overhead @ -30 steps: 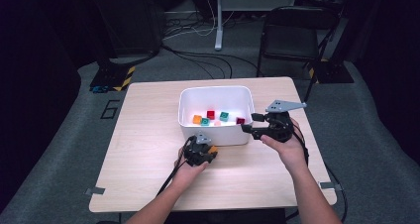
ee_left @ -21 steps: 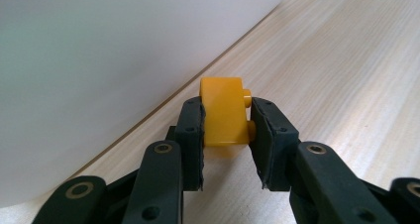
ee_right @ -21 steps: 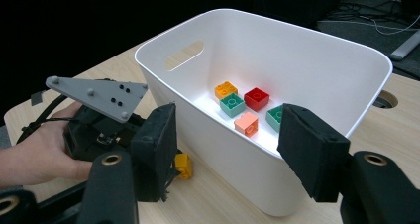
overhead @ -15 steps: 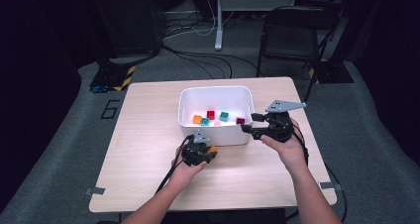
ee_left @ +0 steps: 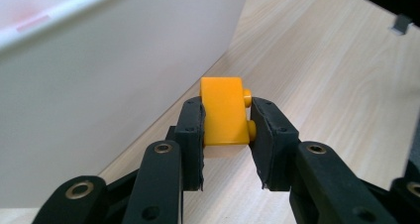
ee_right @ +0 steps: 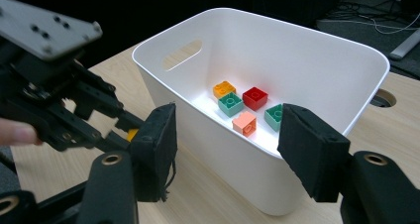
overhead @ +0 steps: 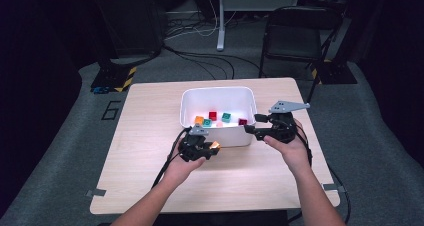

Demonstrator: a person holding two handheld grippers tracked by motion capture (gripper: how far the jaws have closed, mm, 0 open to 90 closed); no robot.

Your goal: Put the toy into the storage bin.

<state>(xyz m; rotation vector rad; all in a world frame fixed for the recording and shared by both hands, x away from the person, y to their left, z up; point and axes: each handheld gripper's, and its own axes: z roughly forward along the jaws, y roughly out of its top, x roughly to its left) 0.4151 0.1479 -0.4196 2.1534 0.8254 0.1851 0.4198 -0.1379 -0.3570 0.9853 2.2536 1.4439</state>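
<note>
My left gripper (overhead: pixel 212 147) is shut on an orange brick (ee_left: pixel 224 110), held sideways with its studs toward one pad, above the table just in front of the white bin (overhead: pixel 217 92). The bin's front wall (ee_left: pixel 99 85) stands close beside the brick. Several bricks lie in the bin: orange (ee_right: pixel 224 88), red (ee_right: pixel 255 97), salmon (ee_right: pixel 244 123) and two green ones (ee_right: pixel 231 104). My right gripper (ee_right: pixel 228 135) is open at the bin's right front corner, nothing between its pads. The left gripper (ee_right: pixel 121 130) also shows in the right gripper view, at the left.
The wooden table (overhead: pixel 145 136) has bare room left of the bin and along its front. A folding chair (overhead: pixel 292 36) stands behind the table, and cables run over the floor. A small clip (ee_left: pixel 402 23) sits at the table's edge.
My left gripper has risen a little off the table with the orange brick in it, staying at the bin's front wall. The right gripper has kept still.
</note>
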